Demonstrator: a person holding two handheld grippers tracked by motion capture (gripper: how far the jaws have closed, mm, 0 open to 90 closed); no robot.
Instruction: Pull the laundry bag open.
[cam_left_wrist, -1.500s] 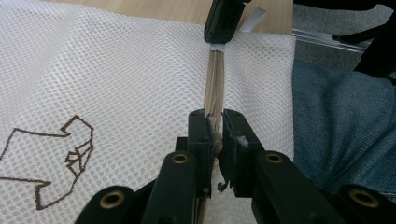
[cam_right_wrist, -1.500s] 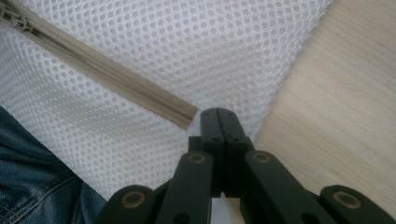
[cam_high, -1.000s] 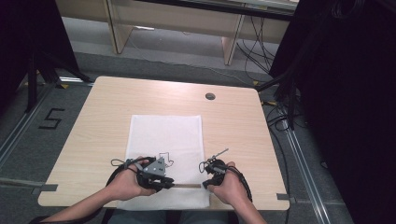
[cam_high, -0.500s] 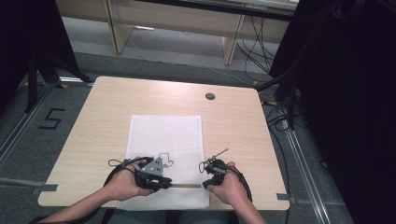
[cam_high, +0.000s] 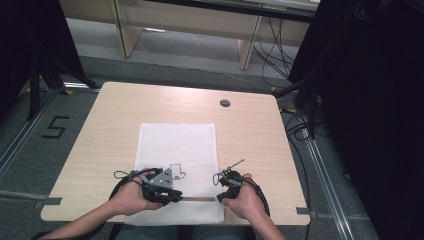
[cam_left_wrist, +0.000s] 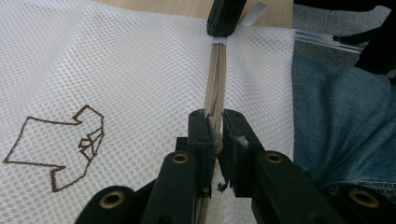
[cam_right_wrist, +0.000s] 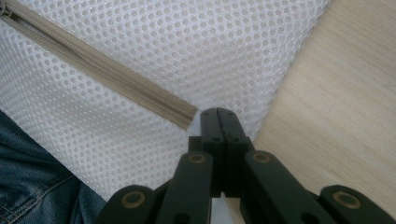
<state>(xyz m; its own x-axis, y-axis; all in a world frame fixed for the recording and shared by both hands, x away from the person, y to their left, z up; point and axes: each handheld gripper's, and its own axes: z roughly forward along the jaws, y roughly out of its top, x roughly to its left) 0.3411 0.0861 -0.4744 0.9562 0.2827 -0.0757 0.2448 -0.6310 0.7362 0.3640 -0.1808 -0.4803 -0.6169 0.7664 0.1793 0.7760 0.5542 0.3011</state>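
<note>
A white mesh bag (cam_high: 177, 145) lies flat on the wooden table (cam_high: 110, 120), with a brown shirt outline (cam_left_wrist: 60, 149) stitched on it. Its beige zipper (cam_high: 197, 198) runs along the near edge. My left gripper (cam_high: 176, 196) is at the zipper's left part, and its jaws (cam_left_wrist: 218, 126) are shut on the zipper (cam_left_wrist: 215, 79). My right gripper (cam_high: 220, 197) is at the zipper's right end. Its jaws (cam_right_wrist: 218, 112) are pressed together right where the zipper (cam_right_wrist: 107, 74) stops, pinching the bag there. In the left gripper view the right gripper (cam_left_wrist: 224, 18) shows at the strip's far end.
The bag's near edge hangs slightly over the table's front edge, above the person's jeans (cam_left_wrist: 336, 126). A round cable hole (cam_high: 225, 103) sits at the back right of the table. Bare wood (cam_right_wrist: 336, 107) lies just right of the bag. Dark curtains stand on both sides.
</note>
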